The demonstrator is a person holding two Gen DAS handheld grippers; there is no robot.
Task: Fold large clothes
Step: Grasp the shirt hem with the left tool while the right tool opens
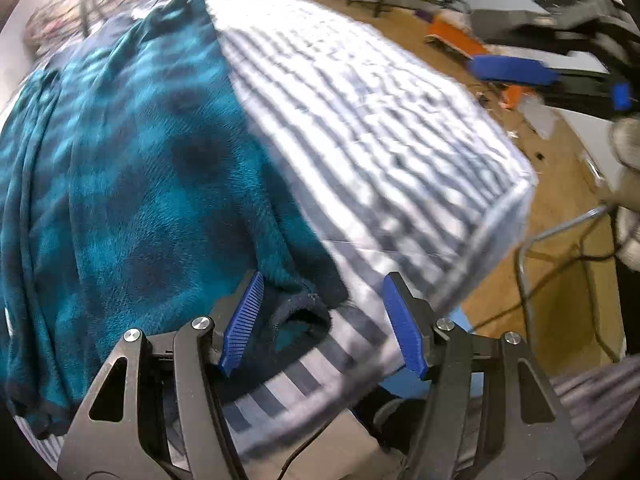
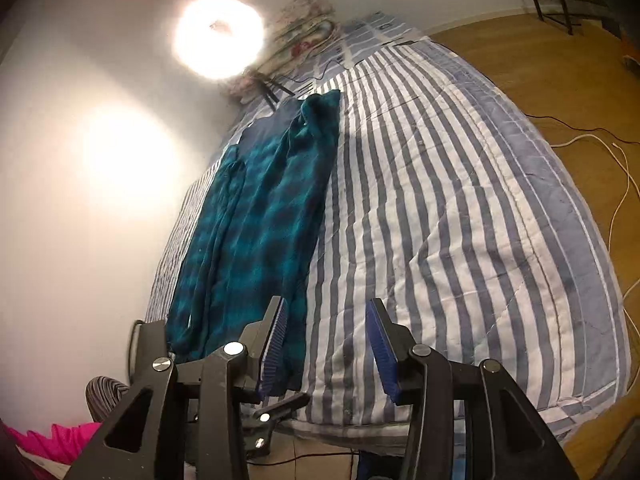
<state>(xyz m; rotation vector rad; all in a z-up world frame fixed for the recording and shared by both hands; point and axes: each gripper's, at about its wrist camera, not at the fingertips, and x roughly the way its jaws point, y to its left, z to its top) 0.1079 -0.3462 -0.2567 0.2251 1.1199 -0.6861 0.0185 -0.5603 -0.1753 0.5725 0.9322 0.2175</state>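
Both grippers tilt down over the bed [image 2: 460, 200]. The left gripper [image 1: 324, 320] and right gripper [image 2: 326, 344] are spread, pinching nothing, by the teal blanket [image 1: 140, 168].

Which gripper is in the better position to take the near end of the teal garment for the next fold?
Probably the left gripper: it is open with the teal garment's near hem directly between its fingers. The right gripper, also open, looks mostly at striped bedding.

Left tongs [image 1: 324, 324] and right tongs [image 2: 326, 346] both gape apart, angled downward, gripping nothing.
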